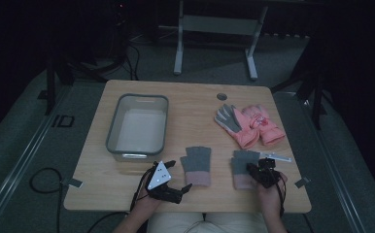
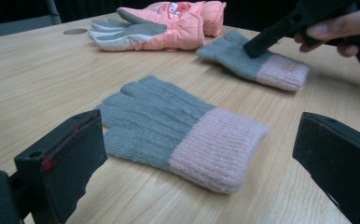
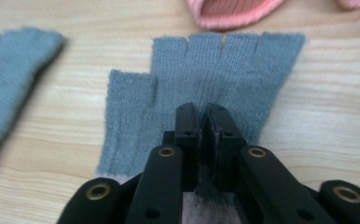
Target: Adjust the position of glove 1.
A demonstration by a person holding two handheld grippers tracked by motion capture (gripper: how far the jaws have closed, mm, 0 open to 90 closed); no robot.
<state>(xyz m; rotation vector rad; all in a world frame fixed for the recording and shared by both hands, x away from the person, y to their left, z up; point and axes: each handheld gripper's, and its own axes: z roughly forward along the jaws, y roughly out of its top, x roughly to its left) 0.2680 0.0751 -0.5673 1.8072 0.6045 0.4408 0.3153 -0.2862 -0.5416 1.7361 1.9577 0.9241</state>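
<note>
While the tabletop (image 1: pixel 190 97) carries a grey tub (image 1: pixel 138 124) at ten o'clock and pink ski gloves (image 1: pixel 253 125) at two, two grey knit gloves lie near its front edge. The left tongs (image 1: pixel 173 179) gape open beside the left glove (image 1: pixel 196 165). The right tongs (image 3: pixel 204 121) are pinched shut on the right glove (image 3: pixel 206 79), at five o'clock.

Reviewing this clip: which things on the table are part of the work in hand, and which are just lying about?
In the job:
right gripper, jaws nearly shut, pinching the right grey knit glove
left grey knit glove, its match, between the open jaws of the left gripper

Lying about:
pink padded gloves
grey bin, possibly where the gloves go
</note>
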